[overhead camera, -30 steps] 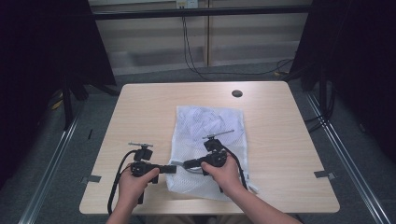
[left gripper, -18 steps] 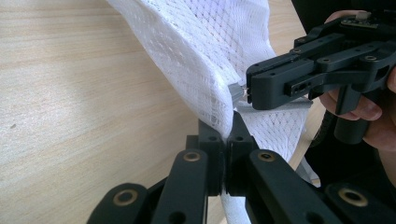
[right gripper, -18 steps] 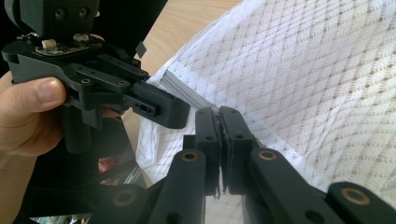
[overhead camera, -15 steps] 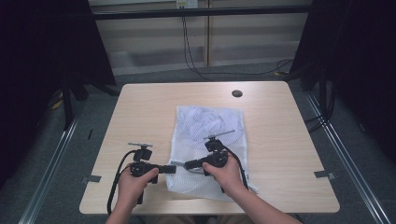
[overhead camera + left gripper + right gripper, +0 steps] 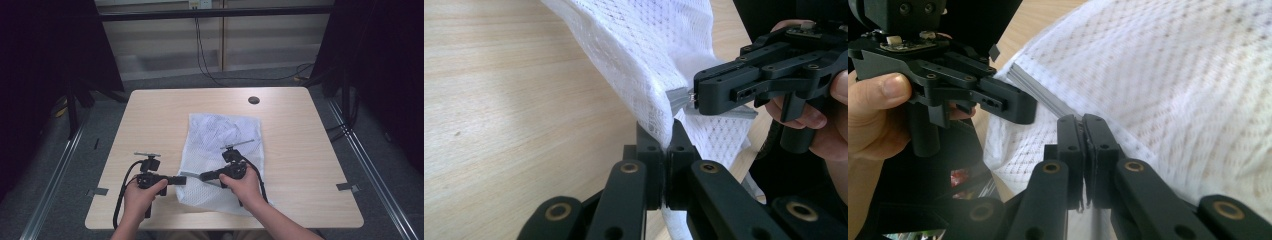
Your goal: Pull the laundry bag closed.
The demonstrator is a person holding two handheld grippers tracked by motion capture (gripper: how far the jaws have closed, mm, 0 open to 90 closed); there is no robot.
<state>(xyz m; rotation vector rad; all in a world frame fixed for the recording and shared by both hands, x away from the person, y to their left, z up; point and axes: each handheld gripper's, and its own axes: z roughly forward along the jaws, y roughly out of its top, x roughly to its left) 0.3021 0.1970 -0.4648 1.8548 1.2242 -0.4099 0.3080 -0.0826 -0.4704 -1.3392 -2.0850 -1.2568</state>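
A white mesh bag (image 5: 225,135) lies flat on the wooden table (image 5: 150,115), with a grey zipper strip (image 5: 1038,90) along its near left edge. My left gripper (image 5: 183,180) comes in from the left and is shut on that edge; in the left gripper view (image 5: 667,137) the mesh (image 5: 649,55) is pinched between its jaws and rises from them. My right gripper (image 5: 202,176) faces it from the right, shut on the zipper strip (image 5: 679,97) just beside. In the right gripper view (image 5: 1082,122) its jaws are pressed together at the bag's seam.
A dark round cable hole (image 5: 254,100) sits near the table's far edge. Black cables (image 5: 122,195) trail from both grippers toward the near edge. Dark curtains and metal floor rails (image 5: 60,165) flank the table.
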